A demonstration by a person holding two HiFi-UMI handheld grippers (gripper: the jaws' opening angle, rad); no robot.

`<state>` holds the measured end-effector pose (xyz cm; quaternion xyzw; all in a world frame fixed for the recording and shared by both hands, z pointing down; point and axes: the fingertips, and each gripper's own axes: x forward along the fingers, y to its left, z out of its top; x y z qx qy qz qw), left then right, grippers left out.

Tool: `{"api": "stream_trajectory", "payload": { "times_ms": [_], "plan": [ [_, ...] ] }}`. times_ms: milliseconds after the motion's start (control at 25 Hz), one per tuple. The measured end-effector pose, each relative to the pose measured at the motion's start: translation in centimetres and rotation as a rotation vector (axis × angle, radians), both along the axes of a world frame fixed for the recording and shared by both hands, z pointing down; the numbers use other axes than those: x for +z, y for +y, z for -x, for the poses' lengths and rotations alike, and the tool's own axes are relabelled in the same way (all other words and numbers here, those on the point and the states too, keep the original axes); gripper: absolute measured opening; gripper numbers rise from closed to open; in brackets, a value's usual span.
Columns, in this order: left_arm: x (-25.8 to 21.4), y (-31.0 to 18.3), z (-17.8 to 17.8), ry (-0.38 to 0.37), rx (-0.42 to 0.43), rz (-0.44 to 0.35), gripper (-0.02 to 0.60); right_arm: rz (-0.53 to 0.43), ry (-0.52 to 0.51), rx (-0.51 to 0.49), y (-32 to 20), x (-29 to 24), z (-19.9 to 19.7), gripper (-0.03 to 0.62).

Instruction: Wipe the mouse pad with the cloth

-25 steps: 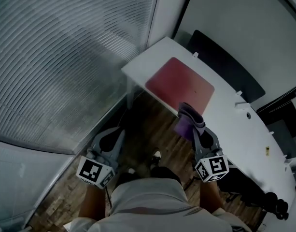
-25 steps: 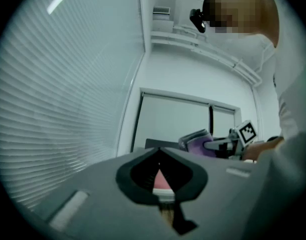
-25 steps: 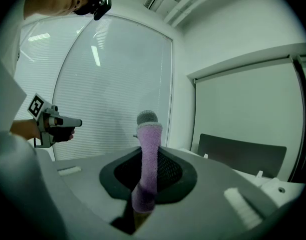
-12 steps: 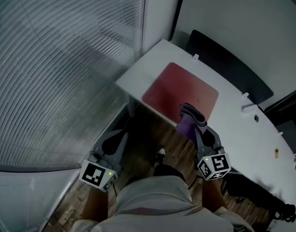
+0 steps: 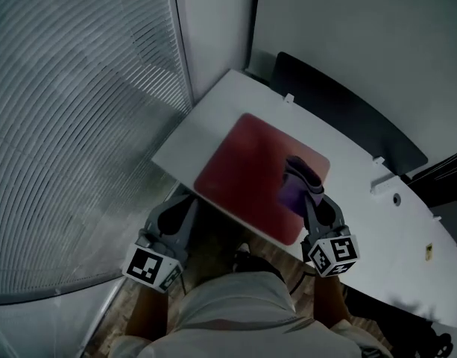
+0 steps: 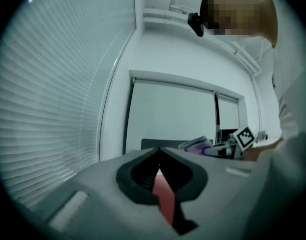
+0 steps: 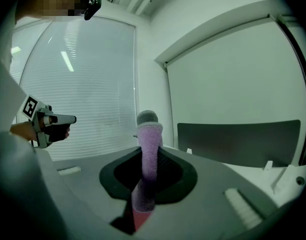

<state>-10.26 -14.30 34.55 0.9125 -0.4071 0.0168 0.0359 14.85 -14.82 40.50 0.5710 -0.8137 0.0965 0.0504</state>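
A dark red mouse pad (image 5: 250, 171) lies on the near left corner of the white desk (image 5: 362, 222). My right gripper (image 5: 299, 176) hangs over the pad's right part, shut on a folded purple cloth (image 5: 291, 192) with a grey edge; the cloth (image 7: 147, 156) stands up between the jaws in the right gripper view. My left gripper (image 5: 176, 213) is held low at the desk's near edge, left of the pad. Its jaws are closed tip to tip with nothing between them, and a strip of the red pad (image 6: 165, 194) shows through the slot.
Window blinds (image 5: 71, 125) fill the left side. A dark panel (image 5: 347, 118) runs along the desk's far edge, against a white wall. Small white fittings (image 5: 381, 181) sit on the desk to the right. My own torso (image 5: 235, 312) is at the bottom.
My right gripper with the cloth has come from beside the desk's near edge to above the pad. The view has shifted forward over the desk; my left gripper has risen toward the desk edge.
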Motion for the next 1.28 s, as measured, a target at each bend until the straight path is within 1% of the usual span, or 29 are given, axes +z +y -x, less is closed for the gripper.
{"api": "stream_trajectory", "payload": {
  "times_ms": [200, 320, 360, 480, 560, 680, 760, 840, 920, 1040, 1160, 1200, 1280],
  "plan": [
    [0.9, -5.6, -5.2, -0.042, 0.022, 0.029, 0.002, 0.061, -0.051, 0.042, -4.7, 2.8, -5.4, 0.044],
    [2.2, -7.7, -7.6, -0.067, 0.073, 0.054, 0.002, 0.097, -0.088, 0.073, -6.1, 4.5, -7.4, 0.044],
    [2.7, -8.4, -8.3, -0.077, 0.094, 0.066, 0.002, 0.113, -0.100, 0.084, -6.2, 5.2, -7.8, 0.044],
    [3.6, -10.8, -10.1, -0.073, 0.155, 0.088, 0.002, 0.166, -0.115, 0.118, -6.5, 7.0, -8.4, 0.044],
    [3.9, -12.6, -10.9, -0.057, 0.182, 0.098, 0.002, 0.201, -0.112, 0.129, -7.2, 7.8, -8.6, 0.044],
    [5.7, -15.3, -11.2, -0.035, 0.219, 0.128, 0.002, 0.259, -0.086, 0.150, -8.8, 9.1, -8.3, 0.044],
    [7.4, -17.1, -10.8, -0.015, 0.264, 0.152, 0.002, 0.289, -0.066, 0.188, -9.7, 9.8, -7.5, 0.044],
    [8.7, -19.1, -9.8, -0.004, 0.288, 0.170, 0.002, 0.307, -0.065, 0.209, -11.1, 10.5, -5.9, 0.044],
    [9.6, -21.5, -8.2, -0.020, 0.291, 0.169, 0.002, 0.316, -0.074, 0.202, -13.6, 11.4, -3.5, 0.044],
    [10.3, -24.5, -6.0, -0.061, 0.290, 0.164, 0.002, 0.319, -0.092, 0.154, -19.1, 13.0, 0.5, 0.044],
    [10.5, -26.0, -4.1, -0.066, 0.305, 0.185, 0.002, 0.362, -0.159, 0.092, -24.7, 15.2, 5.0, 0.044],
    [10.6, -26.3, -3.7, -0.064, 0.308, 0.197, 0.002, 0.380, -0.195, 0.070, -26.4, 15.9, 6.5, 0.044],
    [10.7, -26.9, -3.1, -0.061, 0.310, 0.219, 0.002, 0.412, -0.299, 0.033, -29.8, 16.6, 9.0, 0.044]
  ]
}}
